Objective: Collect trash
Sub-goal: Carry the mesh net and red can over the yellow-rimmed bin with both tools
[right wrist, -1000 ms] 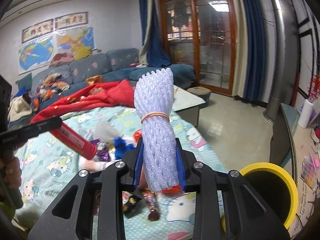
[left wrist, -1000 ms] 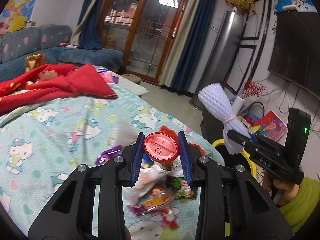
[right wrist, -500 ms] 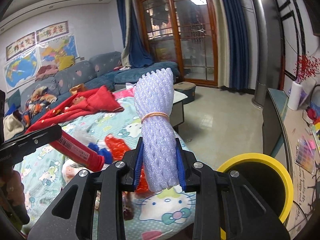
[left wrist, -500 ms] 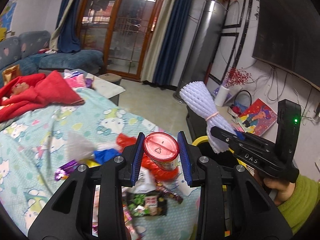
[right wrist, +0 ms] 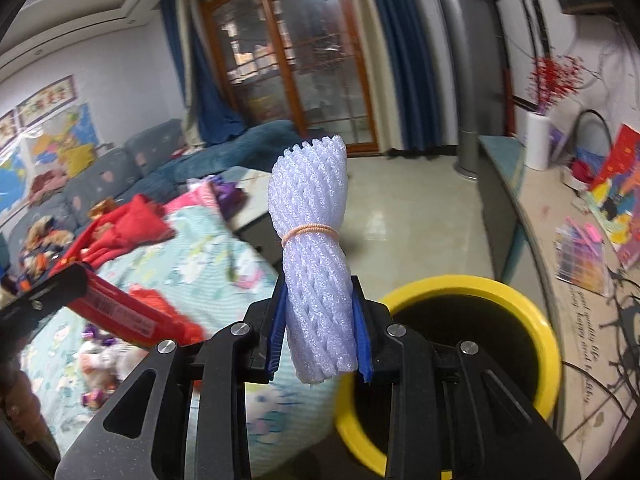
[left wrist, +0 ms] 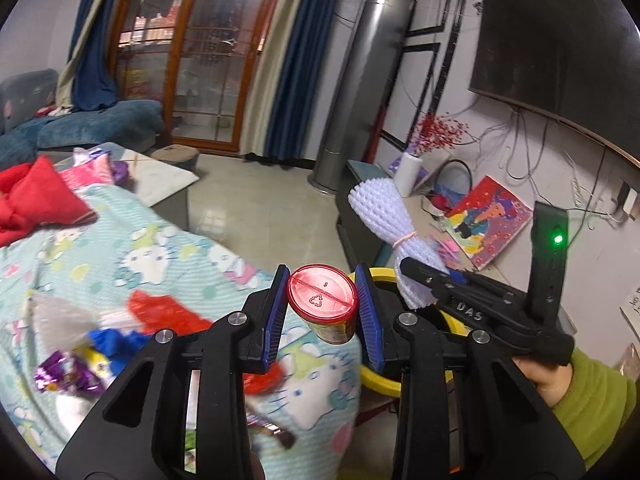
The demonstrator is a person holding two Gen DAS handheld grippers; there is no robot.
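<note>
Wrappers (left wrist: 68,372) on the bed (left wrist: 160,248) were motion-blurred. The bin (right wrist: 472,292) was partly hidden behind the fingers (right wrist: 362,344) and foam (right wrist: 316,280).

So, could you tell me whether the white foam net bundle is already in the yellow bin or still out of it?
Out: the white foam net bundle stands clamped in the right gripper, beside the yellow bin, whose mouth looks dark.

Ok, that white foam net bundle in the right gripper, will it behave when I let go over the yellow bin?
Probably. The foam net bundle looks airy, so likely very light and may drift rather than drop straight. It seems squashed where the right gripper pinches it, so expect it to spring back. The rubber band should keep it together over the yellow bin.
</note>
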